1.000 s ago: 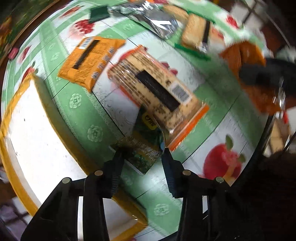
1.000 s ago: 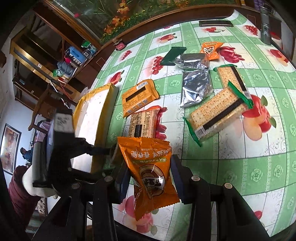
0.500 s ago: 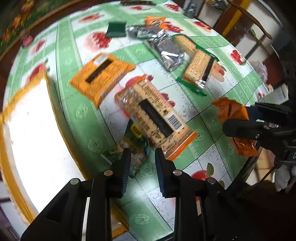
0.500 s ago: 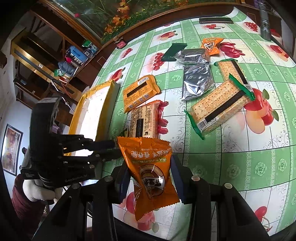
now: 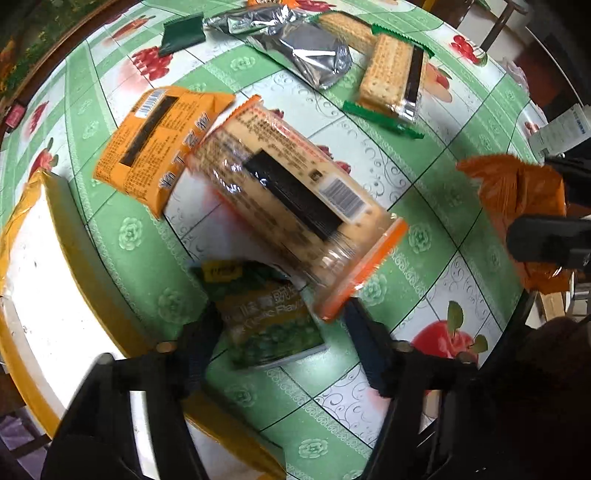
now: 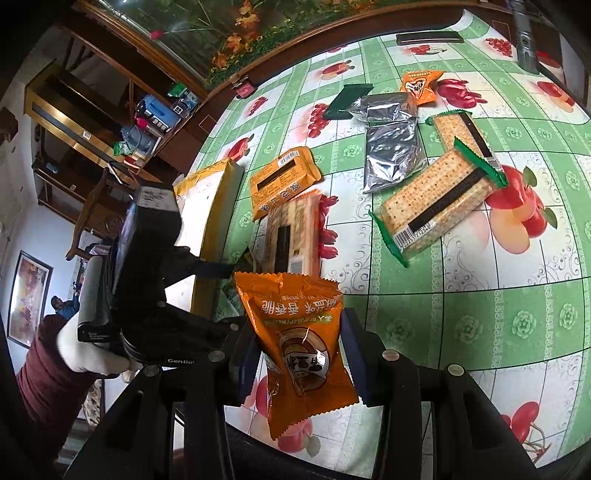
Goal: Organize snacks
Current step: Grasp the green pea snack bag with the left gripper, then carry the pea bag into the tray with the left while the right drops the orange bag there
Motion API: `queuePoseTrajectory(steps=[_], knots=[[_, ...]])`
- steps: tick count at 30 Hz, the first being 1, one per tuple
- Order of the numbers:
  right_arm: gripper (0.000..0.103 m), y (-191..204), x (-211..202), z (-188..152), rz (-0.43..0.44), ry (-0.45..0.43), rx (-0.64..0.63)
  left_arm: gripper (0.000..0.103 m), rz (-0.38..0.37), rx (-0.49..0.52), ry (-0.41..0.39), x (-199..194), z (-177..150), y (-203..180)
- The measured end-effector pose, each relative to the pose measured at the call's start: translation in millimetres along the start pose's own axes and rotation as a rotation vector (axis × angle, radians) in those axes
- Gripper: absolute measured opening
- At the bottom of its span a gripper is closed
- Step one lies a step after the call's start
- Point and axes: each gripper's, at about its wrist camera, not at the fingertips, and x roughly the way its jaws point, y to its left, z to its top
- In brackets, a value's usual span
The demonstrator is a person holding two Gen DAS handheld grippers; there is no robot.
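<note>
My left gripper (image 5: pixel 282 332) points straight down over a green snack packet (image 5: pixel 269 321) that lies on the tablecloth beside the box. Its jaws are opening; the packet sits between the fingers and the pads do not press on it. A long cracker pack with orange ends (image 5: pixel 295 206) overlaps the packet's top edge. My right gripper (image 6: pixel 295 350) is shut on an orange snack bag (image 6: pixel 295 332), held above the table's near edge. The same orange bag (image 5: pixel 517 192) shows at the right of the left wrist view. The left gripper (image 6: pixel 147 277) shows at the left of the right wrist view.
A white box with a yellow rim (image 5: pixel 48 277) stands at the left. On the fruit-print tablecloth (image 6: pixel 517 314) lie an orange flat packet (image 5: pixel 155 140), silver foil bags (image 5: pixel 306 51), two green-ended cracker packs (image 6: pixel 436 206), a dark green packet (image 5: pixel 183 35) and a small orange packet (image 6: pixel 419 86).
The left jaws narrowed over the green packet, then spread wider, and the gripper came closer to the table. The right gripper and its orange bag stayed put.
</note>
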Motion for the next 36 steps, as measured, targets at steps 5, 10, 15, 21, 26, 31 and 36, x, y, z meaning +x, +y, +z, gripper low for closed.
queuePoseTrajectory(steps=[5,10,15,21,26,31,36], knots=[[0.042,-0.4,-1.8,-0.8,-0.004,0.0,-0.003,0.042,-0.031,-0.073,-0.037,-5.6,2.1,8.7],[0.042,2.5,-1.0,1.1,-0.003,0.002,-0.017,0.041,-0.034,-0.119,-0.097,-21.5,-4.0,2.4],[0.042,10.9,-0.5,7.2,0.018,0.003,-0.045,0.041,-0.071,-0.21,-0.187,-60.9,-22.8,6.7],[0.042,49.5,13.1,25.7,0.078,0.029,-0.123,0.041,-0.003,-0.394,-0.263,-94.0,-70.0,53.8],[0.042,110.6,49.5,44.4,0.17,0.078,-0.207,0.042,0.013,-0.58,-0.27,-82.1,-110.2,102.0],[0.042,169.0,103.2,46.3,0.187,0.149,-0.292,0.042,0.015,-0.688,-0.25,-65.4,-139.6,128.5],[0.042,190.2,142.9,44.5,0.165,0.191,-0.302,0.043,0.035,-0.753,-0.238,-59.6,-155.3,149.0]])
